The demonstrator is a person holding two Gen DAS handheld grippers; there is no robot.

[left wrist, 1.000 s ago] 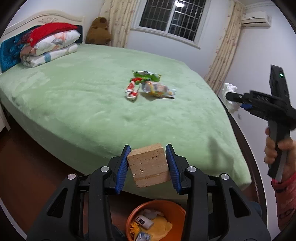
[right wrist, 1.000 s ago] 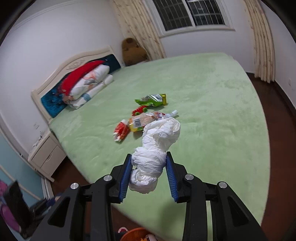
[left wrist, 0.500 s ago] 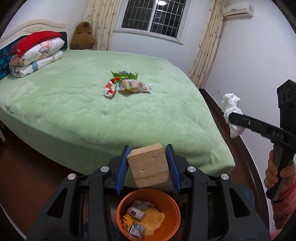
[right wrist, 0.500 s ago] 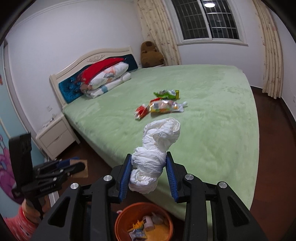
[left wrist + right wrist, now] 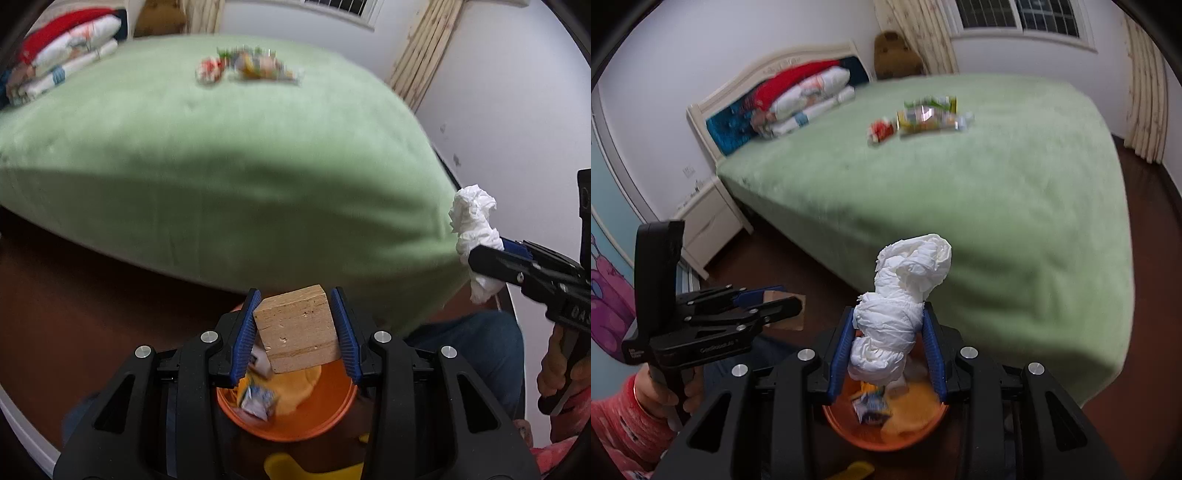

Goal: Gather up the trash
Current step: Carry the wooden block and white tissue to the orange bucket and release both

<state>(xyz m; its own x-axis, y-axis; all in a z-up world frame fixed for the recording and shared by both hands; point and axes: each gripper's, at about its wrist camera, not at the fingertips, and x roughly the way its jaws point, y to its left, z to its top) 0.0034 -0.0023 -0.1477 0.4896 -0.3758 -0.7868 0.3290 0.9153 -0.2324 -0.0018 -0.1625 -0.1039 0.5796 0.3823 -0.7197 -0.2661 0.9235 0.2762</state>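
My left gripper (image 5: 297,328) is shut on a wooden block (image 5: 297,328), held just above an orange bin (image 5: 295,424) that holds wrappers and yellow trash. My right gripper (image 5: 888,339) is shut on a crumpled white tissue wad (image 5: 905,295), above the same orange bin (image 5: 886,432). In the left wrist view the right gripper (image 5: 487,254) with the tissue (image 5: 474,225) is at the right. In the right wrist view the left gripper (image 5: 768,302) is at the left. Several snack wrappers (image 5: 247,68) lie on the green bed (image 5: 221,166); they also show in the right wrist view (image 5: 919,118).
The bin stands on the dark wood floor (image 5: 798,258) at the foot of the bed (image 5: 997,206). Pillows (image 5: 805,96) lean on the headboard. A white nightstand (image 5: 709,225) stands left of the bed. Curtains (image 5: 421,55) hang at the far wall.
Both grippers have drawn back from the bed and dropped lower, coming over the orange bin. The block and the tissue stay held.
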